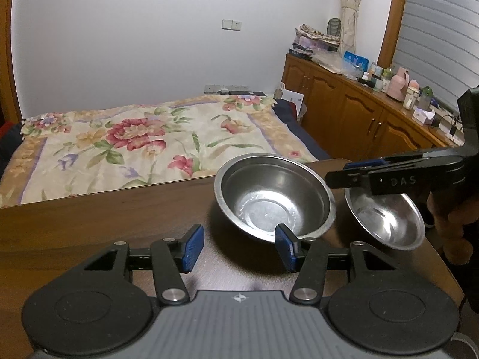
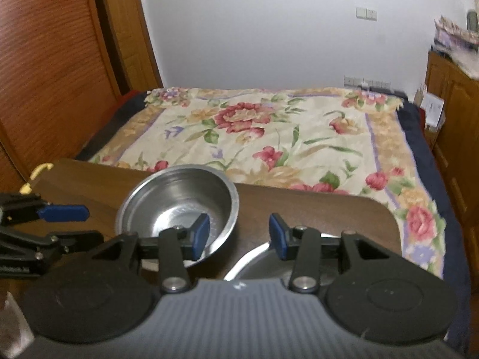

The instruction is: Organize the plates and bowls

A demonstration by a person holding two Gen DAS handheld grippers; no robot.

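Note:
A large steel bowl (image 1: 274,197) (image 2: 179,206) stands upright on the dark wooden table (image 1: 119,215) (image 2: 329,215). A smaller steel bowl (image 1: 386,221) (image 2: 254,257) lies to its right, by the table's right edge. My left gripper (image 1: 239,248) is open and empty, its right pad (image 1: 286,246) in front of the large bowl's near rim. My right gripper (image 2: 238,236) (image 1: 344,173) is open, hovering over the smaller bowl's rim, and its body hides most of that bowl in the right wrist view. The left gripper (image 2: 64,212) shows at the left edge there.
Beyond the table's far edge is a bed with a flowered cover (image 1: 134,137) (image 2: 269,137). A wooden cabinet (image 1: 344,107) crowded with bottles lines the right wall. A wooden wardrobe (image 2: 54,74) stands at the left. A hand (image 1: 455,218) holds the right gripper.

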